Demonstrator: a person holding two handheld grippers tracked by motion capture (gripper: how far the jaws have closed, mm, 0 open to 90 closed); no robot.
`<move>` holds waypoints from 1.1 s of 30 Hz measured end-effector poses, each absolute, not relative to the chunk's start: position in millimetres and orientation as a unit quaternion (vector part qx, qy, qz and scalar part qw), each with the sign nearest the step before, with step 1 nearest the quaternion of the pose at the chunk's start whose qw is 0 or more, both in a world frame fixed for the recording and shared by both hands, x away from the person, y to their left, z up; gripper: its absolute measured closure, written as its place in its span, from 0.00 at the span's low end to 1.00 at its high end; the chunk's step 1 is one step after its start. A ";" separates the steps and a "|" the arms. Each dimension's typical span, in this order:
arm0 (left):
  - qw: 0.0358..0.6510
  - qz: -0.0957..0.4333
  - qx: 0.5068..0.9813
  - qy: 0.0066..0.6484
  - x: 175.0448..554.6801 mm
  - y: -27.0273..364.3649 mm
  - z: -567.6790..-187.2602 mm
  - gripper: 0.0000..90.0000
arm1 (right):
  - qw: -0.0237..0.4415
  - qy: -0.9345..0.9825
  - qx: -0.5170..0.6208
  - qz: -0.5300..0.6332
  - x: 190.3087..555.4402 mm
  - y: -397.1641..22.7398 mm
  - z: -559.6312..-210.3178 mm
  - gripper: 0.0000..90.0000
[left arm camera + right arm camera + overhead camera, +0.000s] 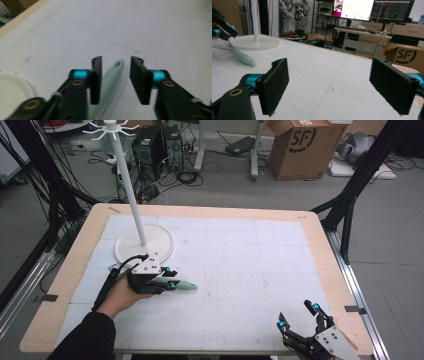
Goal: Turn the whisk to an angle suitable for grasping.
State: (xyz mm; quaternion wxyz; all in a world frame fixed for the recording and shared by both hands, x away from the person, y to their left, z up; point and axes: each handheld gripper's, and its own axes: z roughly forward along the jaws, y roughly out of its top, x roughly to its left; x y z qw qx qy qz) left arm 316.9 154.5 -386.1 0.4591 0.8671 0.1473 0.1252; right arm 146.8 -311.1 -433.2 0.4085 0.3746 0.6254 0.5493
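White mat [240, 270] (open) around whisk [182, 285]

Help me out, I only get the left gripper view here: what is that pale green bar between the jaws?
Observer: It is the handle of a whisk. The right gripper view shows its wire loops at the other end, under the left gripper.
Operator: And the white rim at my lower left?
Observer: That is the round base of a tall white stand with hooks at its top, just behind that gripper.
Operator: Where is the other gripper?
Observer: The right gripper is at the near right corner of the table, jaws wide open with nothing between them.
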 end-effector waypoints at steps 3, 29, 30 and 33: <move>0.455 0.114 0.869 0.155 325.3 158.7 -383.2 0.51 | 0.414 0.621 0.382 0.546 141.5 -316.3 -433.4 0.17; 0.387 0.089 0.911 0.109 339.3 149.5 -397.7 0.24 | 0.423 0.613 0.392 0.540 132.9 -324.9 -433.7 0.17; 0.380 0.089 0.914 0.108 339.5 148.3 -399.4 0.25 | 0.422 0.614 0.391 0.541 133.3 -324.4 -433.5 0.17; 0.358 0.087 0.924 0.101 340.1 144.5 -405.5 0.26 | 0.421 0.615 0.389 0.541 135.0 -322.8 -433.7 0.17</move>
